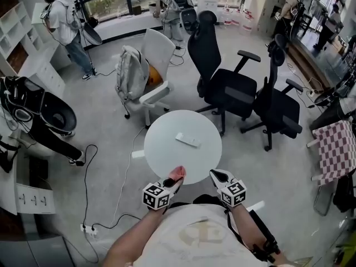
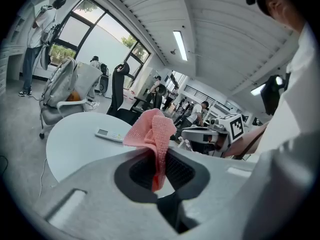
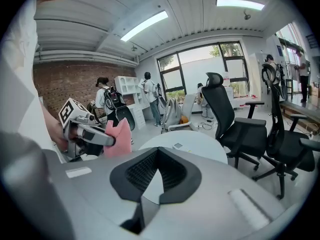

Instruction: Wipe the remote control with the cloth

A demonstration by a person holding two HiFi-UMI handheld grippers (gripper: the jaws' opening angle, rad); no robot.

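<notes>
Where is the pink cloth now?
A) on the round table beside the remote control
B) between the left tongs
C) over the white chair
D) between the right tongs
B: the left tongs are shut on the pink cloth, and the remote control lies alone on the round table.

The head view looks steeply down on the desk [image 1: 164, 154] from above its near edge; the left gripper view and right gripper view sit low at that edge, facing across; all share its remote control [image 1: 187, 140].
</notes>
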